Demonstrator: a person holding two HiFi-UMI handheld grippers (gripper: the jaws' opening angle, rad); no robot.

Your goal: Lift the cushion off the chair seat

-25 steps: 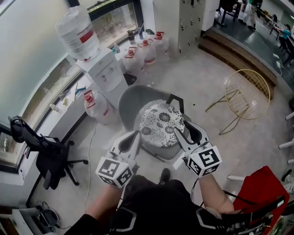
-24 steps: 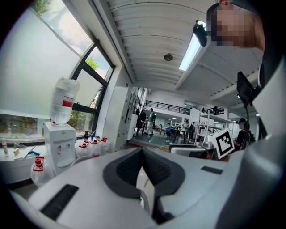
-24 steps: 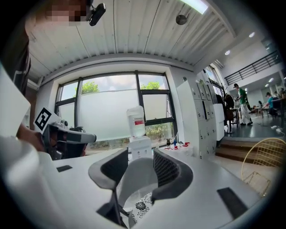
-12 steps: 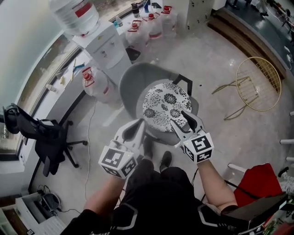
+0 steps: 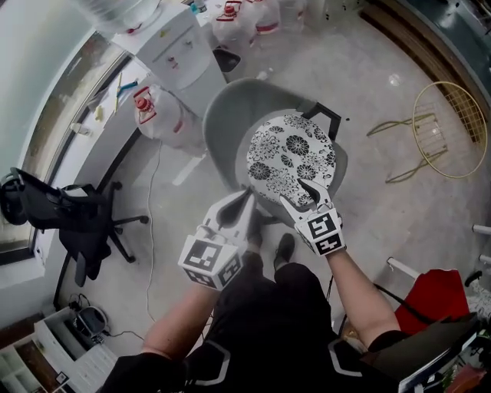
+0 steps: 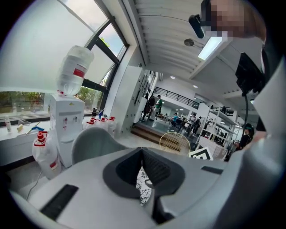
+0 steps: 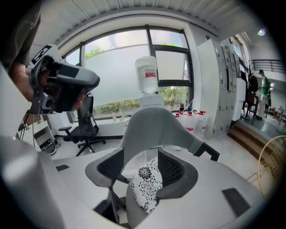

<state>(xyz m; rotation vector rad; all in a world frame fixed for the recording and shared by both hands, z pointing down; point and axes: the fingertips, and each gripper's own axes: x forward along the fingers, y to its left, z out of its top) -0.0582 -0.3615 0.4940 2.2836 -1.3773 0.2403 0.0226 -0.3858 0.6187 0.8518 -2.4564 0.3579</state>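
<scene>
Chair (image 5: 230, 127), grey, one, holds the single flowered cushion (image 5: 291, 155) on its seat. Water dispenser (image 7: 150, 100) carries one upturned bottle (image 7: 147, 75), whole only in the gripper views. Right gripper (image 5: 307, 193), jaws spread and just opening, brackets the cushion's near edge, pads off it; left gripper (image 5: 245, 198) pinched together, empty

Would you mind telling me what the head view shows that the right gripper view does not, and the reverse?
Only the head view shows the wearer's legs and a shoe, plus a red item at lower right. Only the right gripper view shows the ceiling and a person standing at far right. Both show the patterned cushion lying on the grey chair, the water dispenser and the black office chair.
</scene>
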